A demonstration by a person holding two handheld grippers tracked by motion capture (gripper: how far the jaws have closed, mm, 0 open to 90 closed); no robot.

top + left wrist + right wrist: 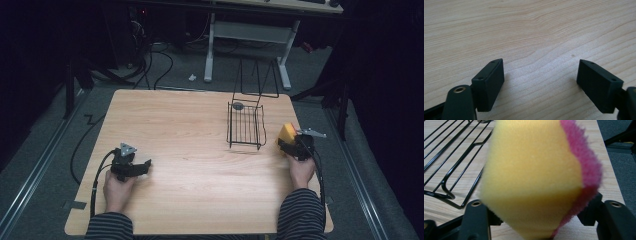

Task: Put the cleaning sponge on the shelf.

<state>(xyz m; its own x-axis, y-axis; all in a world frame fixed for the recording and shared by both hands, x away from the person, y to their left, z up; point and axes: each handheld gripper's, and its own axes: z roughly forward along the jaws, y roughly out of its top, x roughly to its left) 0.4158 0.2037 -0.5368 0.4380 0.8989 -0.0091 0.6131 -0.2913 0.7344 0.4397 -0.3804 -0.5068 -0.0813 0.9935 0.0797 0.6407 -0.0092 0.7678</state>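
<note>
A yellow sponge point(286, 132) with a pink scouring face stands near the table's right edge, just right of a black wire rack point(246, 125). My right gripper point(286, 144) is shut on the sponge from the near side. In the right gripper view the sponge point(534, 177) bulges up between the two black jaws of that gripper point(539, 220) and is pinched narrow at its base. My left gripper point(147, 165) rests low on the table at the front left. Its jaws stand wide open over bare wood in the left gripper view point(540, 82).
The wooden table point(190, 150) has its right edge close beside the sponge. The wire rack point(449, 170) holds a small grey round thing point(238, 105) at its far corner. A folded wire frame rises behind the rack. Beyond the table are cables and a desk's white legs.
</note>
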